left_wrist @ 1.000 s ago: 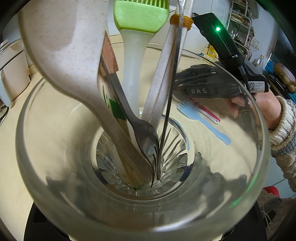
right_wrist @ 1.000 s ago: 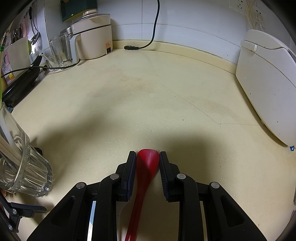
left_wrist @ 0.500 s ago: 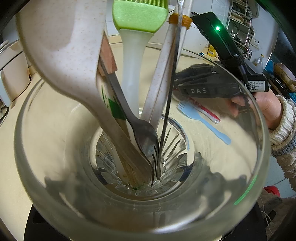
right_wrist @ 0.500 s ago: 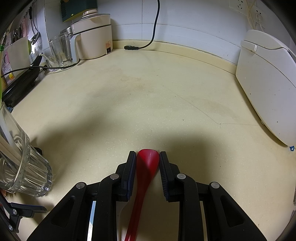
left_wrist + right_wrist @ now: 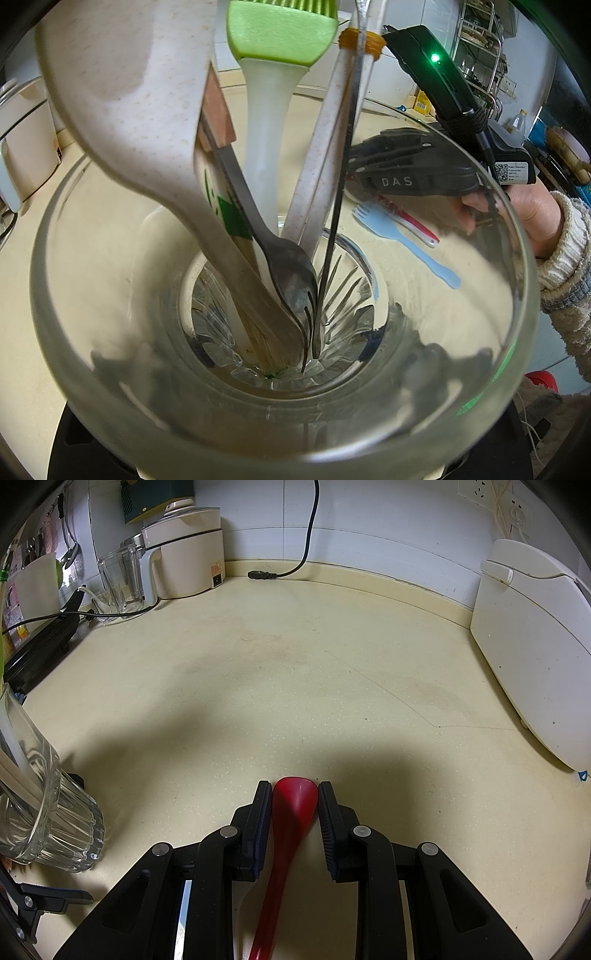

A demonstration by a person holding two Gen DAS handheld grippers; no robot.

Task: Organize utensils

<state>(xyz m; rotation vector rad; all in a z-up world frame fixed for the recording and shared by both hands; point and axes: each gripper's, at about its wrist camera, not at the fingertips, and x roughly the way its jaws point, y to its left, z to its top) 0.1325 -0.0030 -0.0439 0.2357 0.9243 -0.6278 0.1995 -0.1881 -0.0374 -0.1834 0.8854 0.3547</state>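
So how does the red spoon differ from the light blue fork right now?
The red spoon sits between the right claw's pads, bowl end forward; the light blue fork lies free on the counter beside the claw, untouched. The spoon ends in a rounded bowl, the fork in short tines. The spoon is deep red, the fork pale blue. Both look plastic, and neither is in the glass yet.

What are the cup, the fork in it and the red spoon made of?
Cup: clear glass by the look, see-through wall, ribbed base, glossy rim.
Fork: probably steel, grey and mirror-shiny.
Red spoon: likely plastic, uniform colour, smooth with a soft sheen; could be silicone. It sits between the pads of the right claw.
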